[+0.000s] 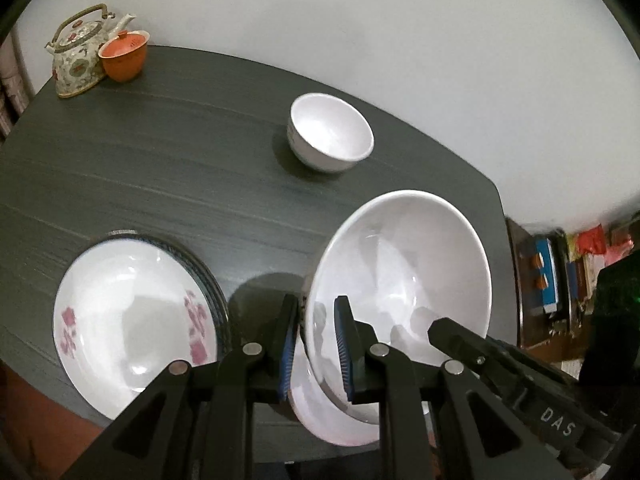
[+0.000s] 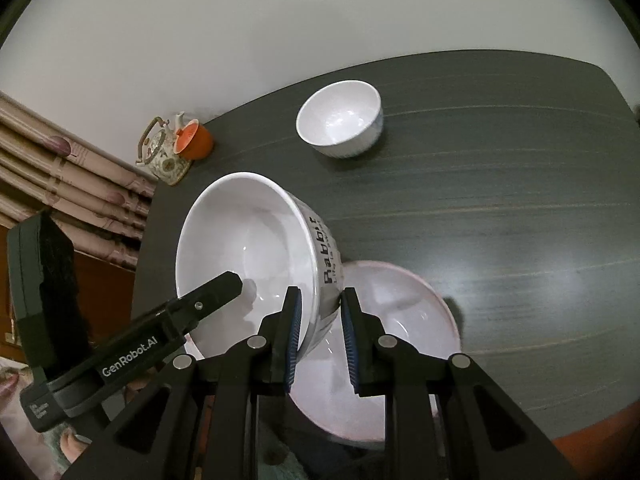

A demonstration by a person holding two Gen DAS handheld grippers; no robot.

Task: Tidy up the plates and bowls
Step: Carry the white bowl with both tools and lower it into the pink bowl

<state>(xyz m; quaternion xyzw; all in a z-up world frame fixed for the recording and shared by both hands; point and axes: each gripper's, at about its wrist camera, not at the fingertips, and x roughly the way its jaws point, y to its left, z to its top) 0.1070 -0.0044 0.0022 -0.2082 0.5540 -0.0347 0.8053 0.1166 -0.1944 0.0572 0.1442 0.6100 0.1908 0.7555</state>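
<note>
Now we've got both grippers clamped on the big white bowl [image 2: 248, 248], left gripper [image 1: 318, 344] and right gripper [image 2: 320, 336] each pinching opposite rim walls, holding it tilted above a white plate [image 2: 400, 340] on the dark table [image 2: 500, 220]. "Rabbit" reads on its side; "GenRobot.AI" on the left tool. Small bowl [image 1: 330, 132] sits apart.

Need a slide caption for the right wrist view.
Both grippers clamp the rim of the Rabbit bowl above a white plate.
</note>
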